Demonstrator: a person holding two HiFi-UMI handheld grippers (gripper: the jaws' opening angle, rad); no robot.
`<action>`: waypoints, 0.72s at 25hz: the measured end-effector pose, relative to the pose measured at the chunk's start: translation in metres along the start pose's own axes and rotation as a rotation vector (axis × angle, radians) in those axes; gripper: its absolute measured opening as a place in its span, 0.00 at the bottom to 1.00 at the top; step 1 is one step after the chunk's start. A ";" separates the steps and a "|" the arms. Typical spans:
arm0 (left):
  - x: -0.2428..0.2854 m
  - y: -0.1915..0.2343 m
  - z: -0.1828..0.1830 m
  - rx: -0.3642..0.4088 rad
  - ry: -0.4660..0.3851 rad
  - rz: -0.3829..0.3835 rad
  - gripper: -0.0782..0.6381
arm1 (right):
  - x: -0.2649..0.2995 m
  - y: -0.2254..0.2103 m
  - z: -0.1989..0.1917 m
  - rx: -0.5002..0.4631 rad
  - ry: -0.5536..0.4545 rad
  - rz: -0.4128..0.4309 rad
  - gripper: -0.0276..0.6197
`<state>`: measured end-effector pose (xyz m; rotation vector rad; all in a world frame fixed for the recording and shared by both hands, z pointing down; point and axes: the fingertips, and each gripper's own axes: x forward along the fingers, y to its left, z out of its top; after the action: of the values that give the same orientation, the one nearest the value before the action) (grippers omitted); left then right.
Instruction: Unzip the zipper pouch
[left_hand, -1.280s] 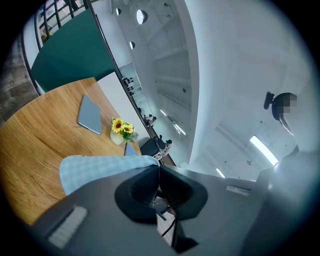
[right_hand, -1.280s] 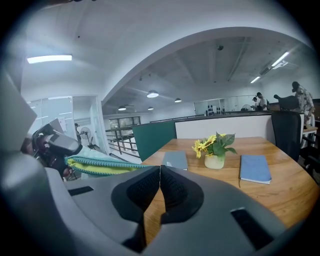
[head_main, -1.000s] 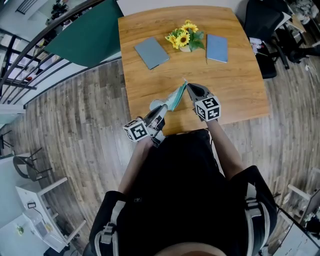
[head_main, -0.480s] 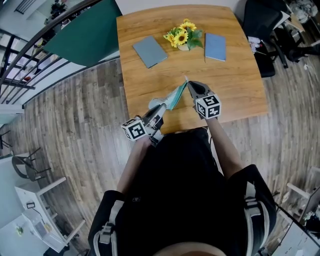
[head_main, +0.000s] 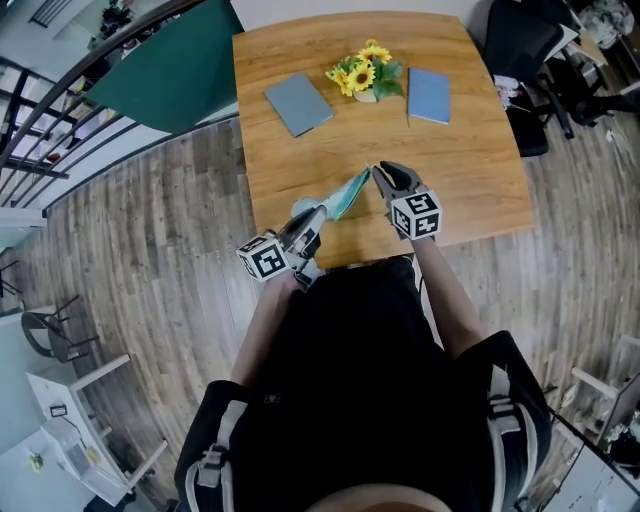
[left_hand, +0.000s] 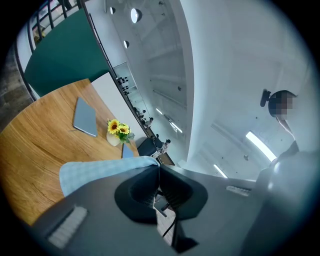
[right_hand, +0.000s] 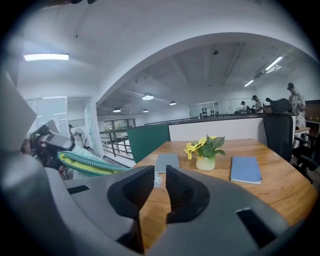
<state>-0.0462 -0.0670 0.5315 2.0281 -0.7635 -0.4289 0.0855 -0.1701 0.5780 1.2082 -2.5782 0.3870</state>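
Surface (head_main: 470, 150): bare wood ahead, sunflower vase (head_main: 365, 78) and notebooks (head_main: 299, 104) far back, near edge under my hands. Zipper pouch (head_main: 348, 195): light, floppy cloth, held up over near part of surface; I'd grip end and pull tab. Left gripper (head_main: 318, 214): fingers clamped on pouch end. Right gripper (head_main: 379, 172): fingers just been opening, narrow gap, nothing between, pouch just beside.

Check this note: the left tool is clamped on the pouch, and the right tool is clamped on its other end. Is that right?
Not quite. The left tool is clamped on the pouch, but the right tool is not. The right gripper view shows its jaws apart with nothing pressed between them; they have just been opening.
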 end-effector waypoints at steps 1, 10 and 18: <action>-0.001 0.001 0.001 0.008 -0.002 0.006 0.11 | -0.001 -0.002 0.001 0.000 -0.003 -0.006 0.16; -0.008 0.011 0.018 0.081 -0.013 0.061 0.11 | -0.010 -0.007 0.003 0.008 -0.010 -0.033 0.05; -0.010 0.019 0.022 0.157 0.007 0.109 0.11 | -0.020 0.002 -0.004 -0.044 0.004 -0.017 0.05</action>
<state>-0.0729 -0.0817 0.5362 2.1191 -0.9234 -0.3068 0.0967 -0.1534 0.5741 1.2125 -2.5573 0.3269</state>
